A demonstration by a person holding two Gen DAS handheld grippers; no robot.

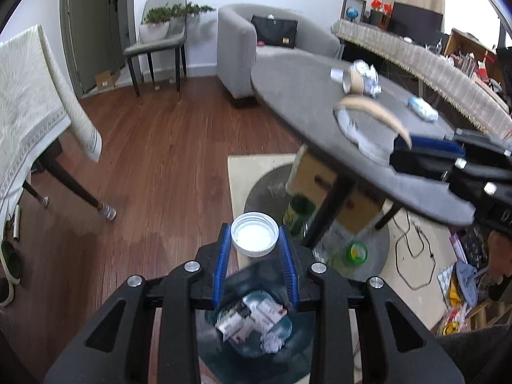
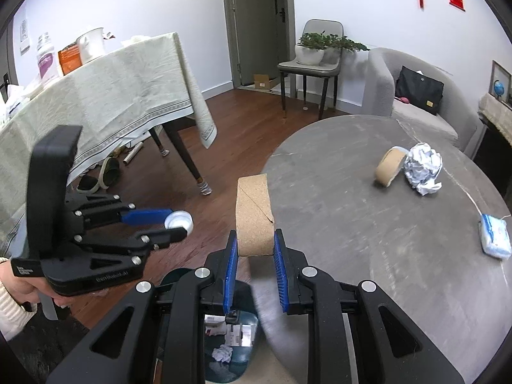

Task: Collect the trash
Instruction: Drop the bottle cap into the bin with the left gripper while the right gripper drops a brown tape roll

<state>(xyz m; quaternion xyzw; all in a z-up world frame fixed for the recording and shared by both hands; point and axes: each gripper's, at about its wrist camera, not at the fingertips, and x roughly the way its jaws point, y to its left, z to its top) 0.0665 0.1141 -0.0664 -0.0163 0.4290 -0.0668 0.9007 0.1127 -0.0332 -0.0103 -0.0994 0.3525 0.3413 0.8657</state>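
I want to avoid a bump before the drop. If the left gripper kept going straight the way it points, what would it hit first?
Probably the wooden floor. The left gripper, shut on the white bottle cap, points past the trash bin below; nothing else seems closer, though depth is unclear.

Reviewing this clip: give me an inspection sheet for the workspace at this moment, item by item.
Surface: round grey table, beside a wooden floor.
Job's things: white cap in the left gripper; cardboard tape roll in the right gripper; second tape roll, crumpled paper and blue-white packet on the table.
Clutter: trash bin below both grippers, holding paper scraps.
Grippers: both shut on their items, above the bin.
Cables: black cable on the floor under the table.
Surroundings: cloth-covered table, grey armchair, chair with potted plant.
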